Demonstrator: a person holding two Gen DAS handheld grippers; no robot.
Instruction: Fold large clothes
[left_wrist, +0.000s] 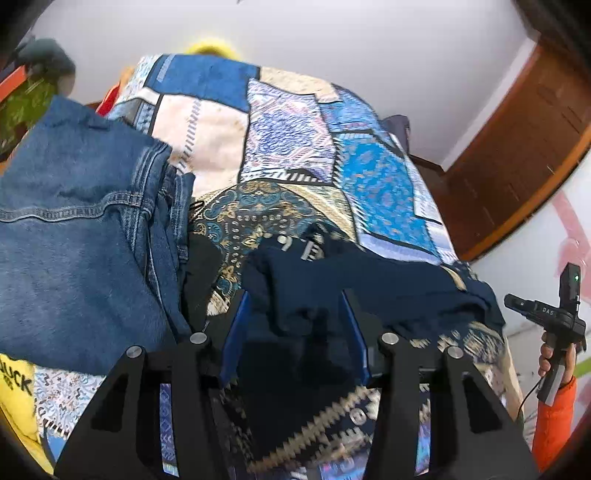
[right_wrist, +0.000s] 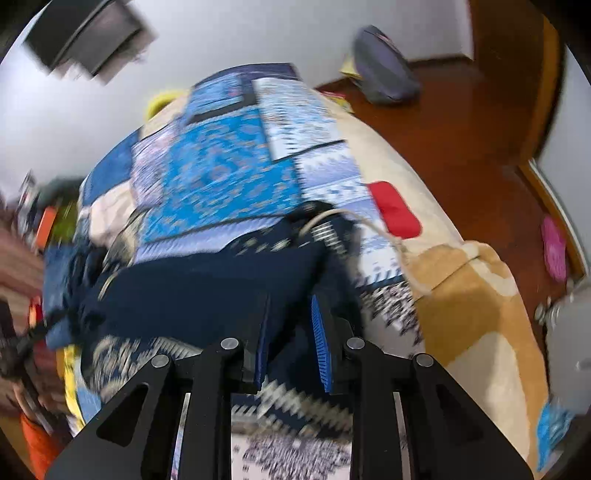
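Note:
A dark navy garment (left_wrist: 354, 280) lies crumpled on a patchwork bedspread (left_wrist: 288, 140). My left gripper (left_wrist: 295, 299) has its blue-padded jaws apart, with a fold of the navy cloth lying between them. In the right wrist view the same navy garment (right_wrist: 207, 291) stretches across the bed, with a white drawstring (right_wrist: 369, 225) at its far end. My right gripper (right_wrist: 291, 306) has its jaws close together with navy cloth between them. The view is blurred. My right gripper also shows from outside in the left wrist view (left_wrist: 546, 314), held in a hand with an orange sleeve.
Folded blue jeans (left_wrist: 74, 229) lie at the left of the bed, over a yellow garment (left_wrist: 14, 391). A tan blanket (right_wrist: 472, 317) with a red patch (right_wrist: 395, 210) hangs off the bed's right side. A grey bag (right_wrist: 384, 74) lies on the wooden floor. A door (left_wrist: 517, 147) stands beyond.

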